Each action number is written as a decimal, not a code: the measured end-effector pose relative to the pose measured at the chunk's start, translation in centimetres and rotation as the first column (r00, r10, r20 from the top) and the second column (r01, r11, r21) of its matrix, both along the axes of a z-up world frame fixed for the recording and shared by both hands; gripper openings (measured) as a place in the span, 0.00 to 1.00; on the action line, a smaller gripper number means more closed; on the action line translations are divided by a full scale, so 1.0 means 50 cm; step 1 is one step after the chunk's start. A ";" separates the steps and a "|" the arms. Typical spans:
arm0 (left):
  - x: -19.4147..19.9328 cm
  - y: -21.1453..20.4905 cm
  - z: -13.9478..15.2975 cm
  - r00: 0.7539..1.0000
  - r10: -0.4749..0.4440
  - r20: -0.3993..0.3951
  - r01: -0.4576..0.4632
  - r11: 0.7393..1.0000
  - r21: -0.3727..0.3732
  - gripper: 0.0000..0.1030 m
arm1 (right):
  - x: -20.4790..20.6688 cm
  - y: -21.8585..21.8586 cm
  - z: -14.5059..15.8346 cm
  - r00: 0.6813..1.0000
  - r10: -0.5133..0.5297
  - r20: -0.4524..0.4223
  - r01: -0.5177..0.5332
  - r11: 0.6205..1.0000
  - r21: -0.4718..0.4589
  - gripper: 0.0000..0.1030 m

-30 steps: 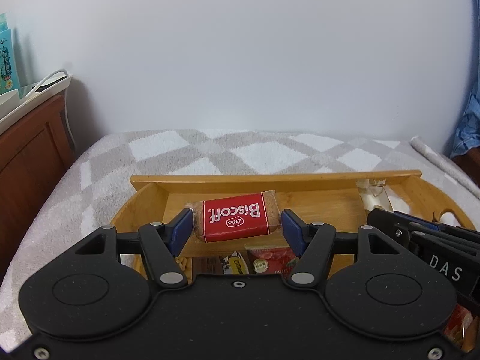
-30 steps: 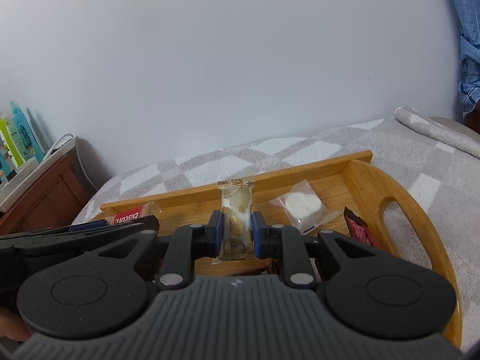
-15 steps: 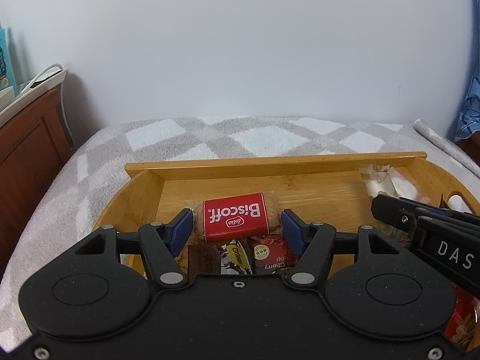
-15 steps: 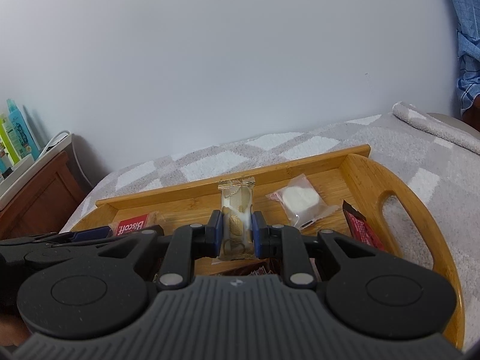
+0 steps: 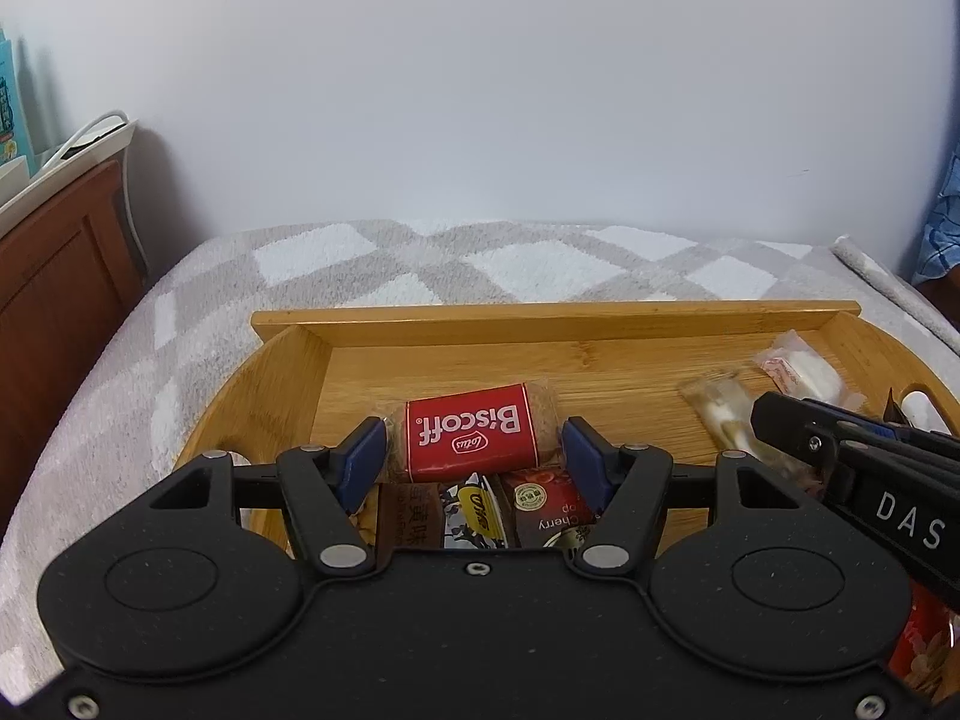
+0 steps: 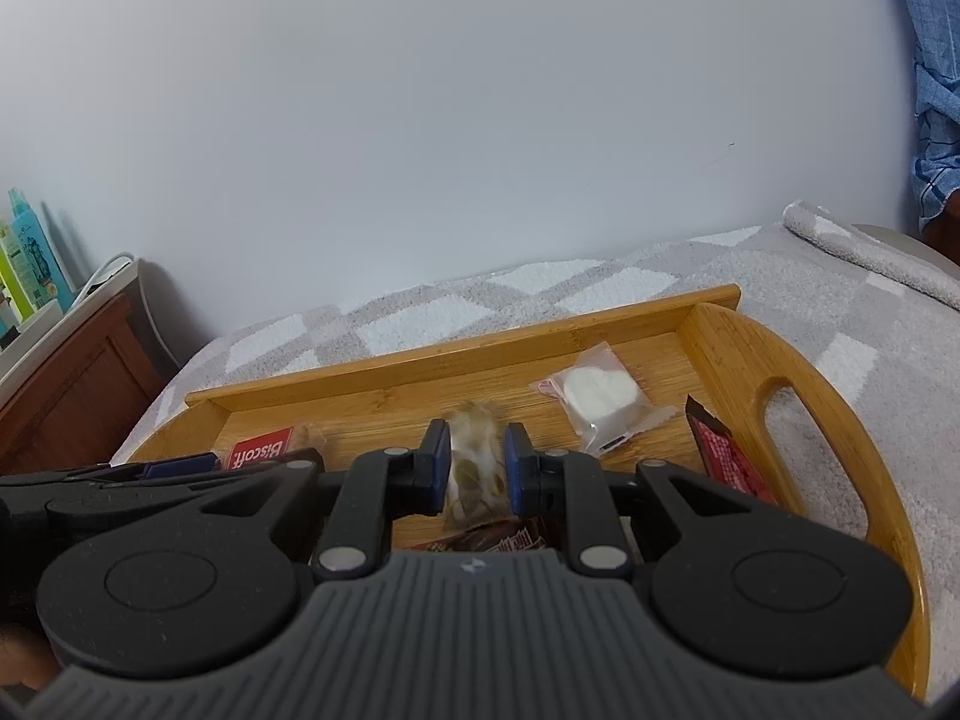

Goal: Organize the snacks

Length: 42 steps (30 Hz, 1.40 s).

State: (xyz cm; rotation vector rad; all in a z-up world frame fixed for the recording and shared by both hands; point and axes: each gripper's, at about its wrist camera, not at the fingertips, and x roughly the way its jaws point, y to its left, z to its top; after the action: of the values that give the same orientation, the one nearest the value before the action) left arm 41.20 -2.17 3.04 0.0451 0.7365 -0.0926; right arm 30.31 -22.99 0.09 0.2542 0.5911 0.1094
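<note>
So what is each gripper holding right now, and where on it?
Left gripper: red Biscoff biscuit packet, pinched at its two short ends. Right gripper: clear nut-bar wrapper, gripped across its long sides.

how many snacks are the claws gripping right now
2. The Biscoff biscuit is in the left claw; the clear-wrapped nut snack is in the right claw. Both are over the wooden tray.

tray (image 6: pixel 726 348) on blanket (image 6: pixel 420 324), heart-shaped sweet (image 6: pixel 594 391) inside, probably far right
</note>
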 end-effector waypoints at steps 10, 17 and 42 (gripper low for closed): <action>-0.002 0.001 0.000 1.000 0.018 -0.015 -0.018 1.000 0.009 0.62 | -0.004 -0.003 0.003 1.000 0.007 0.013 -0.007 1.000 0.017 0.32; -0.034 0.002 0.041 1.000 0.014 0.006 -0.014 1.000 0.018 0.70 | -0.034 0.002 0.029 0.998 0.021 0.064 -0.021 1.000 0.009 0.50; -0.362 0.019 0.148 0.998 -0.012 0.055 0.013 1.000 -0.006 0.92 | -0.351 -0.082 0.094 0.987 -0.060 0.152 0.062 0.998 -0.009 0.87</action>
State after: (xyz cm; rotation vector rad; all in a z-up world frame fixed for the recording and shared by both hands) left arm 23.08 -1.23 10.45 0.0456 0.6811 -0.1056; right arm 12.75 -27.10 4.79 0.2483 0.4323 0.0653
